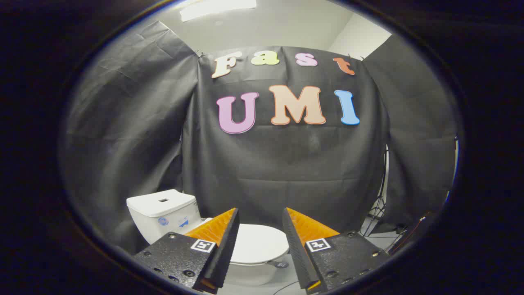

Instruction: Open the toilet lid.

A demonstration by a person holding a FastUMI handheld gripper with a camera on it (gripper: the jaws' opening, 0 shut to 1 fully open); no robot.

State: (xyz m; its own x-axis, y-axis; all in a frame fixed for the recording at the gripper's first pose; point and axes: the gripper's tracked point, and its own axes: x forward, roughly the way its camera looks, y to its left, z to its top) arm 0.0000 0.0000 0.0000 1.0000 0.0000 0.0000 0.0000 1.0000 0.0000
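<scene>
The tongs (260,223) are held released, nothing between them, the shut lid (257,245) just beyond. A tank (163,209) is seen at ten o'clock. The lid is judged stiff, slick and hinged; its front lip is best caught.

My gripper (260,217) hangs with its fingers (223,246) spread apart, nothing between them. Through the gap, at twelve o'clock just beyond the tips, lies the toilet lid (257,243), shut flat on the bowl (249,274). The tank (163,213) stands at ten o'clock, behind the lid. A stand (378,205) and cables are at two o'clock, against the cloth wall (286,172) behind everything.
</scene>
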